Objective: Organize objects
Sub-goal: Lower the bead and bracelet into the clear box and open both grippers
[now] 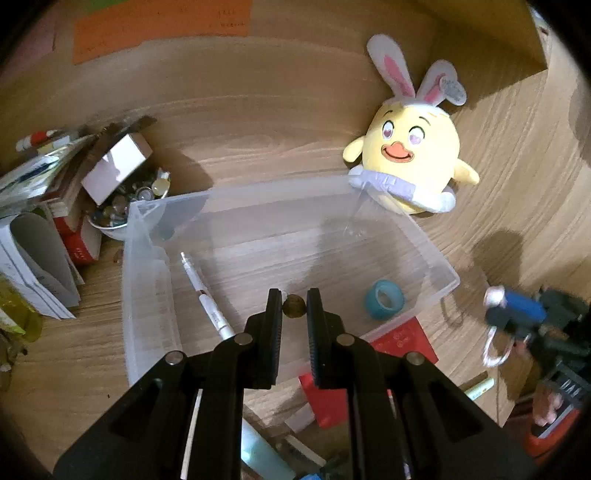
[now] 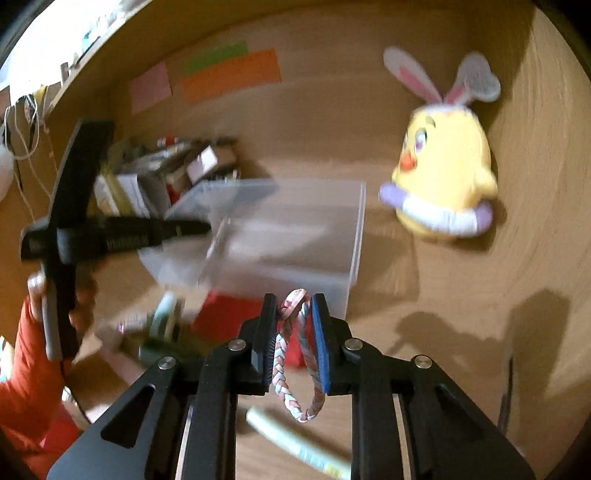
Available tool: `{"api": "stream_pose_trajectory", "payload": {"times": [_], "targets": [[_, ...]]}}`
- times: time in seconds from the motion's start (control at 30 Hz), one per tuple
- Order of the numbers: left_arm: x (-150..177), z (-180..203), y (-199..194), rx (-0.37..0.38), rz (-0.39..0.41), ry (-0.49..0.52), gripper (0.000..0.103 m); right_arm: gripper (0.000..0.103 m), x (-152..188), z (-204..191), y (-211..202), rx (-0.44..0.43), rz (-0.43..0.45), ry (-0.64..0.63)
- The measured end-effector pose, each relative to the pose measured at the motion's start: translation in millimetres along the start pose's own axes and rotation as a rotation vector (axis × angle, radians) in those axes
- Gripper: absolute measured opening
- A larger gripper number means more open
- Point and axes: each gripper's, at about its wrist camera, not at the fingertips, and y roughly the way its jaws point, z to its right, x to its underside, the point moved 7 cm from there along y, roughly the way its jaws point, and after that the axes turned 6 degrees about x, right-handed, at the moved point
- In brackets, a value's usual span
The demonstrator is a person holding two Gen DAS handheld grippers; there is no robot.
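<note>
Left hand-held gripper point(image 1: 294, 305) pinches small brown ball point(image 1: 294, 306) above clear bin point(image 1: 436, 254); right hand-held gripper point(image 2: 294, 314) grips braided bracelet point(image 2: 295, 369) beside bin.

Both cameras look down along their fingers. The left one sits close over the clear box point(image 1: 424, 236); the right one sees the same box point(image 2: 354, 236) from farther back.

No readable text anywhere. Orange sticky note point(image 1: 162, 26) bore faint handwriting, illegible. Red envelope point(image 1: 402, 341) carried gold characters, too blurred. Plush chick's ear tag point(image 1: 453, 90) print unreadable.
</note>
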Motion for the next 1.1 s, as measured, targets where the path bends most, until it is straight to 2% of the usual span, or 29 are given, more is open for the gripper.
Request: {"api": "stream_pose_trajectory", "payload": {"times": [0.2,0.47,0.67,0.9,1.0,1.1], "targets": [[1,-3,17,0.013,-0.042,-0.014,0.012,0.017,-35,-9,13,0.025,0.044,-0.041],[7,-6,26,0.026,-0.063,-0.017,0.012,0.017,-56,-18,58,0.05,0.001,-0.056],[6,-6,27,0.037,-0.058,-0.007,0.012,0.017,-50,-19,99,0.053,-0.085,-0.049],[3,-12,22,0.073,-0.049,-0.036,0.012,0.017,-40,-22,127,0.058,-0.159,-0.06],[2,-13,17,0.076,-0.035,-0.047,0.018,0.017,-36,-25,133,0.05,-0.189,-0.071],[0,-13,10,0.047,-0.007,-0.038,0.026,0.02,-31,-27,138,0.047,-0.216,-0.076]]}}
